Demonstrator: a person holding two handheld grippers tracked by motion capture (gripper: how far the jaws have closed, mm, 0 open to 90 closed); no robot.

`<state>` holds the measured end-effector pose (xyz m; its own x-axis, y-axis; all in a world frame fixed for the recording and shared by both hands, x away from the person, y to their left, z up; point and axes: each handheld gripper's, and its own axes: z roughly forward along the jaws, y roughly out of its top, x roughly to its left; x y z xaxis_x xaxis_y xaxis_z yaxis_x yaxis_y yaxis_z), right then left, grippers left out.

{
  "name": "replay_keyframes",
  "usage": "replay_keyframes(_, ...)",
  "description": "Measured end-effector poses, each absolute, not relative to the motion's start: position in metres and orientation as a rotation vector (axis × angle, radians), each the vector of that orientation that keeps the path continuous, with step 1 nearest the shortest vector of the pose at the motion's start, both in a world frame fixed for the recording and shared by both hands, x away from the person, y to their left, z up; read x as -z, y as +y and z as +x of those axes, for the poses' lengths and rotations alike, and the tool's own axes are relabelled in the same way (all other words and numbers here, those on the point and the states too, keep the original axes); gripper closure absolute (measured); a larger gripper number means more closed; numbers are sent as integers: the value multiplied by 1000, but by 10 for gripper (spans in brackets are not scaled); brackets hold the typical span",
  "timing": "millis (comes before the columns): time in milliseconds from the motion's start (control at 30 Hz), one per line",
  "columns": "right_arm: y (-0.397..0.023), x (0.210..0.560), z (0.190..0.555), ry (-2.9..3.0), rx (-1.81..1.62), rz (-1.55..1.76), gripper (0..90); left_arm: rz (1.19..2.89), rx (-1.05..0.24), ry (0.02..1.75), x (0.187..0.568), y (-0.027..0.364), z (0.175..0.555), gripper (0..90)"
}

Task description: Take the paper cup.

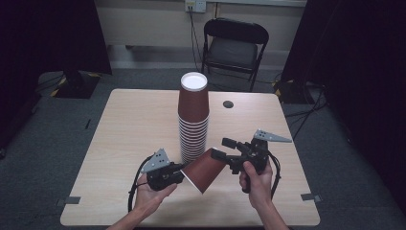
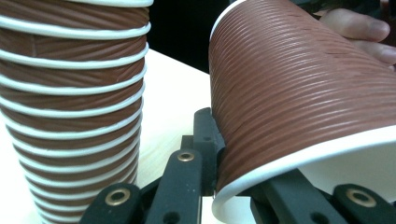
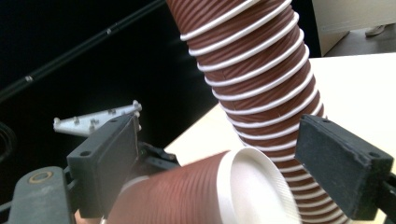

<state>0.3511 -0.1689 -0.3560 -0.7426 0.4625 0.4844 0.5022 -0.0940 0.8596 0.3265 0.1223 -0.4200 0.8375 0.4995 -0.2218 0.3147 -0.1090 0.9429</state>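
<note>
Near table edge: left gripper has its fingers clamped tight on the rim of a single brown ribbed paper cup. The cup lies tilted, mouth toward the left gripper, white base toward the right. Right gripper sits at the cup's base, fingers spread wide on either side of it, pads not pressing. Just behind, the stack of brown paper cups stands upright mid-table. Beyond the table: a black folding chair.
</note>
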Motion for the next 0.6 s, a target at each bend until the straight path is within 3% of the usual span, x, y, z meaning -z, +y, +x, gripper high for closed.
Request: replay_keyframes(600,-172,366,333,-2391,1924,-892,142,1953,-50,656,415,132,334,850)
